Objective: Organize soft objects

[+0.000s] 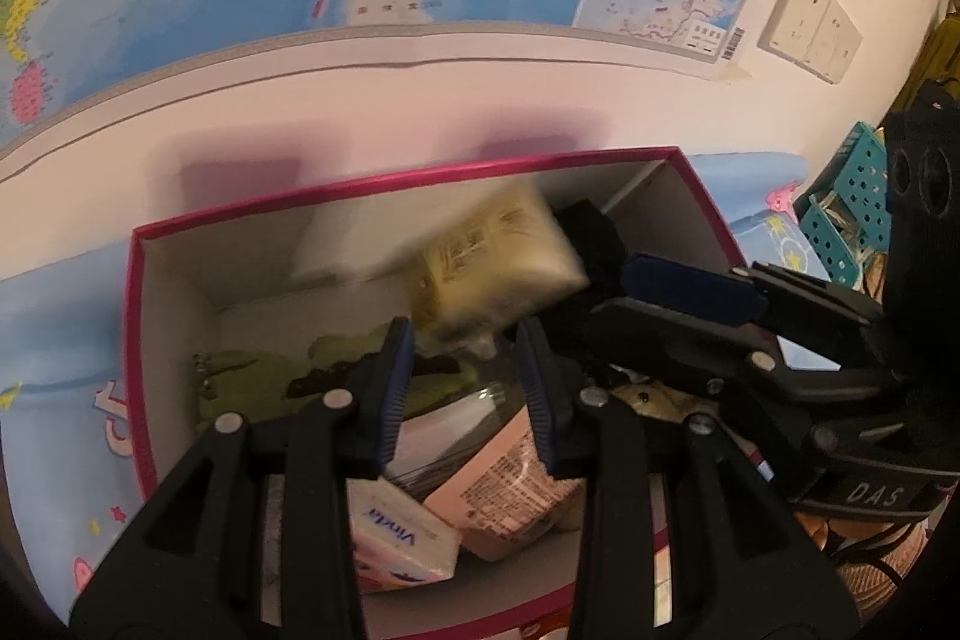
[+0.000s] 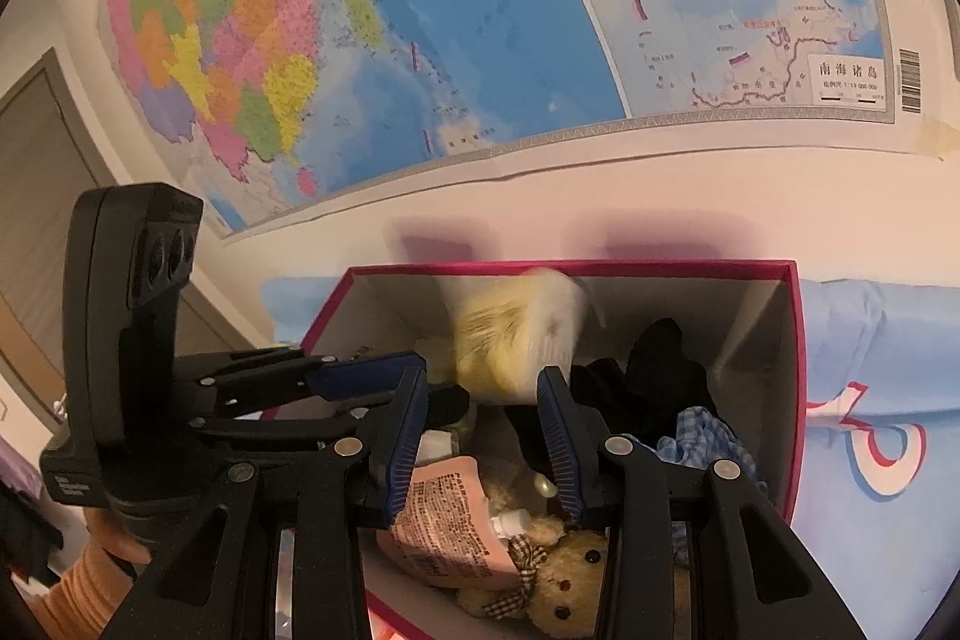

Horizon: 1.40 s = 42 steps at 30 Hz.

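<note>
A pink-rimmed cardboard box (image 1: pixel 133 340) (image 2: pixel 793 370) stands against the wall. In it lie a pink pouch (image 1: pixel 510 484) (image 2: pixel 444 526), a Vinda tissue pack (image 1: pixel 402 538), a green pouch (image 1: pixel 252 382), a teddy bear (image 2: pixel 570 580), black cloth (image 2: pixel 648 382) and blue checked cloth (image 2: pixel 702 436). A yellow pack (image 1: pixel 498 262) (image 2: pixel 516 334) shows blurred above these, just beyond the fingertips, and no pad presses on it. My left gripper (image 1: pixel 465 340) hangs over the box with its jaws apart and nothing between them. My right gripper (image 2: pixel 480 382) (image 1: pixel 612 292) does the same beside it.
A large map (image 2: pixel 480 10) covers the wall behind the box. Wall sockets (image 1: pixel 810 22) and teal baskets (image 1: pixel 852 202) are to the right. The box rests on a blue printed sheet (image 2: pixel 888 370). A door (image 2: pixel 36 160) is at the far left.
</note>
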Each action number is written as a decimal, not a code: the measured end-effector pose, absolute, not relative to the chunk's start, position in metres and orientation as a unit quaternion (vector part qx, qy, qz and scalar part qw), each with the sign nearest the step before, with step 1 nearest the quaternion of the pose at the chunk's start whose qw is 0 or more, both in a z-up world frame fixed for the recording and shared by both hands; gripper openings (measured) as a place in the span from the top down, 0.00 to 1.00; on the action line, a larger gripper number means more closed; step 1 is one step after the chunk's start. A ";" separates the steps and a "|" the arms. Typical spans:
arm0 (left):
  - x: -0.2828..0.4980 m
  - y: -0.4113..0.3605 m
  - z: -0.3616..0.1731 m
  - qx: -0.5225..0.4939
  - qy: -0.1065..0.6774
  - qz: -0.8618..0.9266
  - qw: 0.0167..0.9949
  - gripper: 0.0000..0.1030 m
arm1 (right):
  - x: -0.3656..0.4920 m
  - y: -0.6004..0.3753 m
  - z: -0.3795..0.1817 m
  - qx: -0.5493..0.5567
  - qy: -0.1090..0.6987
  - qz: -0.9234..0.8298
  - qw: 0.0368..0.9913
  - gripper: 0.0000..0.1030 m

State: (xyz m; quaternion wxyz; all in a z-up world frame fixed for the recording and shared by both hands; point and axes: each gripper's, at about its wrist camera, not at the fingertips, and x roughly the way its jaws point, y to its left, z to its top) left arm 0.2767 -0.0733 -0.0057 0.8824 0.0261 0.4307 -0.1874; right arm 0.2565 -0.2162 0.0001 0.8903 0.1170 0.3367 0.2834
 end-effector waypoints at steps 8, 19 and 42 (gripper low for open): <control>0.259 -0.054 0.003 0.010 0.412 -0.194 0.891 0.64 | 0.246 -0.223 -0.001 0.116 0.335 0.279 0.892 0.62; 0.166 -0.016 0.039 -0.021 0.294 -0.197 0.935 0.17 | 0.168 -0.230 0.019 0.059 0.277 0.281 0.917 0.28; 0.034 -0.008 -0.040 -0.004 0.303 -0.051 0.952 0.00 | 0.030 -0.215 -0.043 0.000 0.280 0.208 0.937 0.00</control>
